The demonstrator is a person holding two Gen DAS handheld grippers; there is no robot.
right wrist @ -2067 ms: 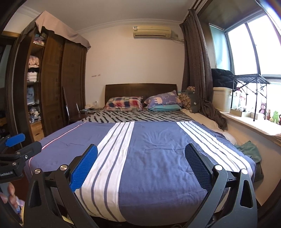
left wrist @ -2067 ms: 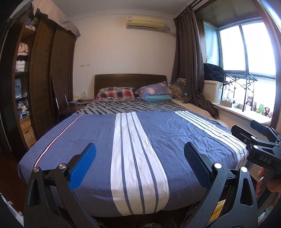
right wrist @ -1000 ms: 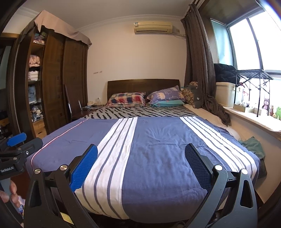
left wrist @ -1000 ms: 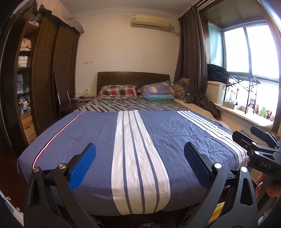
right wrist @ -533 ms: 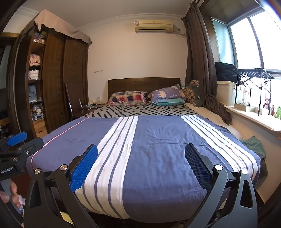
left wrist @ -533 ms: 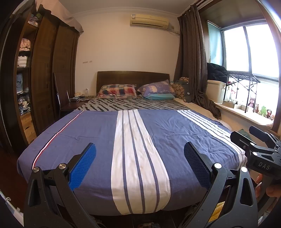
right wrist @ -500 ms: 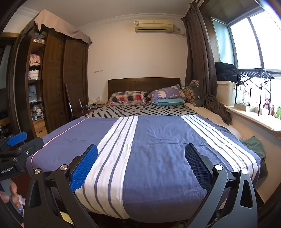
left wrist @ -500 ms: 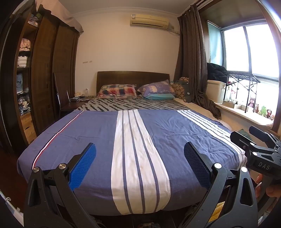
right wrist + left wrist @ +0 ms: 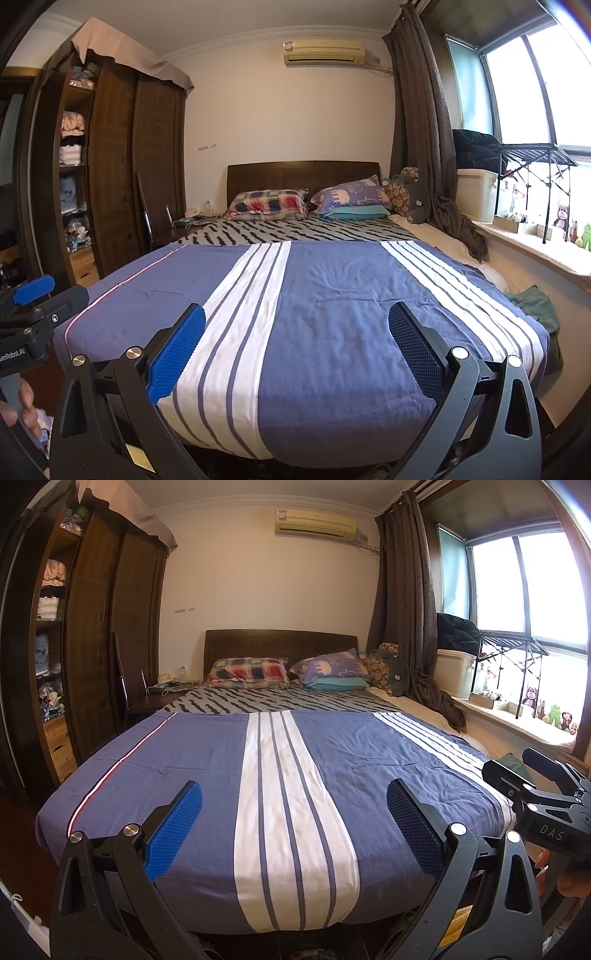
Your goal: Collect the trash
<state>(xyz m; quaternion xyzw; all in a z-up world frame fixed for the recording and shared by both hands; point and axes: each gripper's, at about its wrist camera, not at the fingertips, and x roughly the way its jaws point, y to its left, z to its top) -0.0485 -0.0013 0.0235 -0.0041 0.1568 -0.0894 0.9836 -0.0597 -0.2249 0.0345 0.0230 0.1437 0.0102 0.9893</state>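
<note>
No trash shows clearly in either view. My left gripper (image 9: 293,808) is open and empty, held above the foot of a bed with a blue and white striped cover (image 9: 207,760). My right gripper (image 9: 295,332) is open and empty too, over the same cover (image 9: 332,295). The right gripper also shows at the right edge of the left wrist view (image 9: 532,794). The left gripper shows at the left edge of the right wrist view (image 9: 33,299).
A dark wardrobe (image 9: 110,177) with open shelves stands left of the bed. A nightstand with small items (image 9: 166,686) is by the headboard. A windowsill with toys (image 9: 546,712), a storage box and a curtain are on the right. A green cloth (image 9: 535,299) hangs at the bed's right side.
Both views have shifted slightly; the bed sits a little lower and further back in frame. Both grippers stay open and empty.
</note>
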